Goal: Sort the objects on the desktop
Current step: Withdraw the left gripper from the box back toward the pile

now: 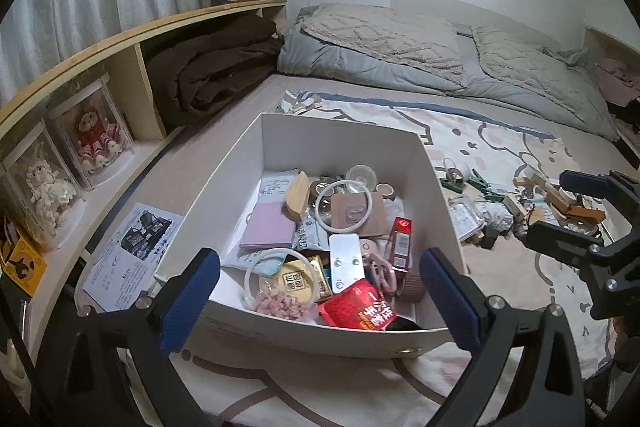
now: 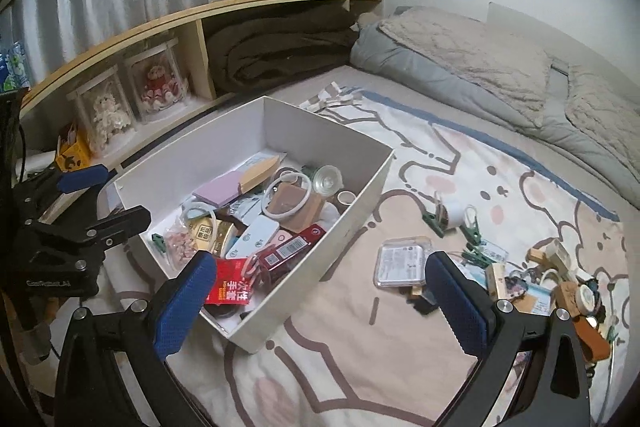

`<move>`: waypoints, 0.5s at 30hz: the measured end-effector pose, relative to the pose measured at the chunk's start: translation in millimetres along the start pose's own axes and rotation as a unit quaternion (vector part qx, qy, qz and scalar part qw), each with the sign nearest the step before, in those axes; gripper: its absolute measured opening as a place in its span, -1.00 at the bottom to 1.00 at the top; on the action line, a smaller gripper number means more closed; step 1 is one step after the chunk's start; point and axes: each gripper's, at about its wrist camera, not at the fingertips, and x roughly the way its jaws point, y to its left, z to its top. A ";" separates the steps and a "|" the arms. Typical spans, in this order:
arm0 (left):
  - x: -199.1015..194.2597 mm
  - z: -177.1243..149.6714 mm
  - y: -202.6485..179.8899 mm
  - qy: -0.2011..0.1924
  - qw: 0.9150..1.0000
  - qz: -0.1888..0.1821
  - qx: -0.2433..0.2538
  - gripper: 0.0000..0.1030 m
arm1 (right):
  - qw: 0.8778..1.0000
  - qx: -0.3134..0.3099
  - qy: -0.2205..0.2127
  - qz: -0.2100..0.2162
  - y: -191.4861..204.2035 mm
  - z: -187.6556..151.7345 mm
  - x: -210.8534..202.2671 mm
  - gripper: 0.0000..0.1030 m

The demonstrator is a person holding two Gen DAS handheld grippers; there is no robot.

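While both hang over the bed:
Left gripper [image 1: 320, 291]: fingers spread wide, holding nothing.
Right gripper [image 2: 320, 301]: fingers spread wide, empty.
White box [image 2: 340, 223]: on the blanket, full of small items.
Loose clutter [image 2: 532, 275]: right of the box.

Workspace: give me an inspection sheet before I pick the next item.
Surface: patterned blanket on a bed.
Job's things: white box partly filled; clear case, green clips, tape rolls loose on the blanket.
Clutter: small wooden and paper bits, right of the case.
Grippers: left gripper open, over the box; right gripper open, empty.
Cables: nothing seen.
Surroundings: shelf with dolls, folded brown blanket, pillows.
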 end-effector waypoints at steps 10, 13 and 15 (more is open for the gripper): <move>-27.8 -1.8 -19.3 -0.020 1.000 -0.011 -0.007 0.96 | 0.999 0.007 -0.043 -0.024 -14.3 -13.8 -31.7 1.00; -38.9 -3.0 -27.1 -0.036 0.999 -0.001 -0.004 0.96 | 0.998 0.014 -0.055 -0.026 -18.8 -17.8 -40.8 1.00; -43.8 -4.9 -30.5 -0.044 0.999 0.001 -0.005 0.96 | 0.997 0.015 -0.062 -0.032 -20.5 -20.2 -45.7 1.00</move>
